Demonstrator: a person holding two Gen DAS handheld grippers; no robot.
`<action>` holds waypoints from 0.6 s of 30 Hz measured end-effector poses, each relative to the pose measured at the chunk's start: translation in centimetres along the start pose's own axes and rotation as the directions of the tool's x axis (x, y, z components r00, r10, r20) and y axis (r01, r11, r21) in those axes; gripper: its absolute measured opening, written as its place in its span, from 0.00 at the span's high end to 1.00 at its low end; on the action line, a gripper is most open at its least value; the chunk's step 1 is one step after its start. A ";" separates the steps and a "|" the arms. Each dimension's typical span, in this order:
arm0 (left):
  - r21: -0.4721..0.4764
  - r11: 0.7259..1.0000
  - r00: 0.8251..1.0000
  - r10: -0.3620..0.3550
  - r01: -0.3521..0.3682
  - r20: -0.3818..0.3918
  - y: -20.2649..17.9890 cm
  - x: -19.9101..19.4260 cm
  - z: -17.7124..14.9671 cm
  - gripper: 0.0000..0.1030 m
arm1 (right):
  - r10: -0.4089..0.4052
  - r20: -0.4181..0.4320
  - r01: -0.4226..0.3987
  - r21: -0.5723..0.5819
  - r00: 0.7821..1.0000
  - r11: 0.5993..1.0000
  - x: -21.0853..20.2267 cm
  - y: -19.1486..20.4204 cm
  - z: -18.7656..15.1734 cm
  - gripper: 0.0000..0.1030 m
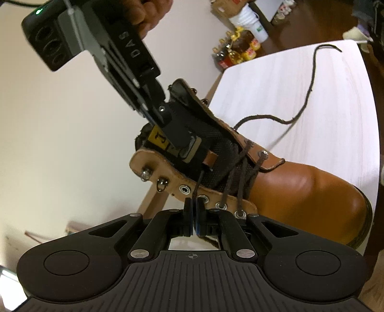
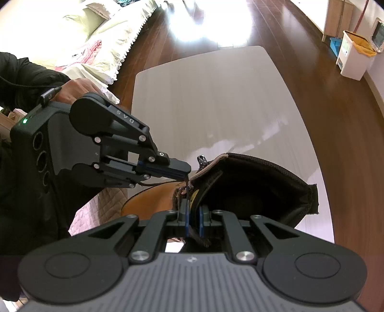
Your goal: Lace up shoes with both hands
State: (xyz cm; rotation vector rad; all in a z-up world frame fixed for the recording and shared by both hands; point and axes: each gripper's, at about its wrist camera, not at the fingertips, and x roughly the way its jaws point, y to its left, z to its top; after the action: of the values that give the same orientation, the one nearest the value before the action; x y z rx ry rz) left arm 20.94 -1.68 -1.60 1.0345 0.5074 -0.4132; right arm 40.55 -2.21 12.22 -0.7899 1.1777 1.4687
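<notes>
A tan leather boot (image 1: 300,192) with a black tongue (image 1: 211,134) lies on the white table (image 1: 312,96). A dark brown lace (image 1: 309,91) is threaded through the lower eyelets and trails over the table. My left gripper (image 1: 194,204) is shut on the lace end beside an eyelet (image 1: 202,198) of the near flap. It also shows in the right wrist view (image 2: 184,173). My right gripper (image 2: 193,212) is shut on the boot's tongue near its top; from the left wrist view it (image 1: 189,151) reaches down into the boot opening (image 2: 252,189).
Bottles and a white bucket (image 1: 249,21) stand on the floor past the table. A white bin (image 2: 355,57) stands by the far wall. Bedding (image 2: 96,36) lies at the left. The table edge (image 2: 134,100) is close to the boot.
</notes>
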 end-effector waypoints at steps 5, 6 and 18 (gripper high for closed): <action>0.017 1.000 1.000 0.000 0.000 -0.015 -0.1 0.1 0.3 0.98 | -0.001 -0.002 0.001 -0.002 1.000 1.000 -0.2 0.1 -0.3 0.92; 0.020 1.000 1.000 -0.001 0.001 -0.017 -0.2 0.0 0.4 0.98 | -0.002 -0.002 0.002 -0.002 1.000 1.000 -0.2 0.1 -0.3 0.92; 0.003 0.999 0.997 0.041 -0.041 -0.065 -0.8 -0.5 2.1 0.98 | -0.023 0.005 0.024 -0.074 1.000 0.997 -0.5 1.6 -0.7 0.92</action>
State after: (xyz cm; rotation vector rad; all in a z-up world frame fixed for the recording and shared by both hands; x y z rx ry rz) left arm 20.53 -3.88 -1.05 1.0613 0.5433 -0.3449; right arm 39.05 -3.01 12.90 -0.8475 1.1125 1.5007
